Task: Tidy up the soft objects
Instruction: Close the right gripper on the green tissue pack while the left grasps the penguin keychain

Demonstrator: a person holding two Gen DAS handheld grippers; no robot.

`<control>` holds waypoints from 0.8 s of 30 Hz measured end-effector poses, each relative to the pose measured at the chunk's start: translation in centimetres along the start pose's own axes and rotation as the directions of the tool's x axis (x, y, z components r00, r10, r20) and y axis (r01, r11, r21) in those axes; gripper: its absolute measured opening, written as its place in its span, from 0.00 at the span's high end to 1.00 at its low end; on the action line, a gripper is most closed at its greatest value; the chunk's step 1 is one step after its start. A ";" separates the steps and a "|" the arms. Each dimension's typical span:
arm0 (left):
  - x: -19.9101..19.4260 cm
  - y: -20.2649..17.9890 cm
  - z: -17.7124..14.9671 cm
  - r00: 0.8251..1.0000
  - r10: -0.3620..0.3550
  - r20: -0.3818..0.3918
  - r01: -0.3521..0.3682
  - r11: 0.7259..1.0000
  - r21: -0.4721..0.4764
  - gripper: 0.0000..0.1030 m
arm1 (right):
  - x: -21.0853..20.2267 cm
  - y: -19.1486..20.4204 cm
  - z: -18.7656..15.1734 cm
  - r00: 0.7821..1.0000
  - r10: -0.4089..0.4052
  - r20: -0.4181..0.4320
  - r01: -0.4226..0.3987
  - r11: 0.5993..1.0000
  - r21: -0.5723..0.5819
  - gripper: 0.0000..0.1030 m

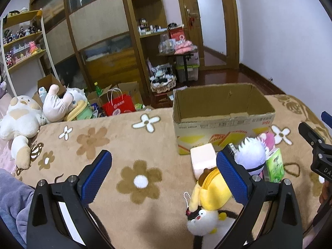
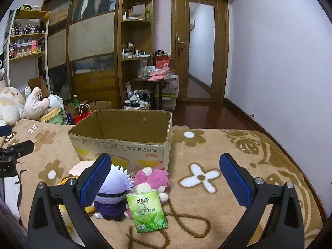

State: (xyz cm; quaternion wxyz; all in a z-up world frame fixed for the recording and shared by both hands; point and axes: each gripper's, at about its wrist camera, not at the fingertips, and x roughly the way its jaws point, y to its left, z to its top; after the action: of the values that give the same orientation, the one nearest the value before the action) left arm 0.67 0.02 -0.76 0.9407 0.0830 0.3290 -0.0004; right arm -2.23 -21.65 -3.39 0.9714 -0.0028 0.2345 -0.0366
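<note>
The flowered blanket carries everything I work with, and it is the widest thing before me. On it, toward its far edge, stands the cardboard box, open at the top and, as far as I can see inside, with nothing in it; I judge it the place the soft things are meant to go, which is why they lie heaped right against its near wall. Its long axis runs across my view, the open mouth facing up.

The heap comes next. The purple-and-white plush doll sits upright with its back to me, spiky head toward the box. Touching it on the right is the pink plush, lying low against the box. The yellow plush lies nearer me with a small white plush on a bead chain at its near end. A pale foam block rests beside the box's near wall. The green tissue pack lies flat at the near side of the heap, long axis pointing roughly away from me toward the box.

My left gripper hovers with fingers wide apart, holding nothing. My right gripper is likewise spread and empty above the tissue pack.
</note>
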 end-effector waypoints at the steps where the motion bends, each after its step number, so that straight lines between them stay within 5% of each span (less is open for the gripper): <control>1: 0.3 0.0 -0.1 1.000 0.005 -0.013 -0.005 1.000 0.001 0.03 | 0.3 0.0 -0.1 1.000 0.001 -0.012 -0.001 1.000 0.003 0.00; 8: 2.4 0.3 -0.3 0.990 -0.035 -0.140 0.029 0.999 -0.039 0.03 | 2.8 0.2 -0.4 0.994 0.007 -0.105 -0.005 1.000 0.019 0.00; 13: 4.7 1.1 -0.9 0.956 -0.135 -0.261 0.101 0.985 -0.141 0.03 | 4.7 0.2 -1.0 0.985 0.008 -0.170 -0.002 0.999 0.036 0.00; 24: 7.4 0.1 -2.3 0.900 -0.164 -0.405 0.118 0.984 -0.136 0.03 | 7.6 -0.4 -2.5 0.955 0.019 -0.296 0.004 0.997 0.074 0.00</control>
State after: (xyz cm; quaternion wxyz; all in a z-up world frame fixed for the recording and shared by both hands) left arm 4.98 0.86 -7.11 0.8500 0.0060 0.5257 -0.0332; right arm 3.33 -22.61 -9.10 0.9249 0.0393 0.3760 -0.0415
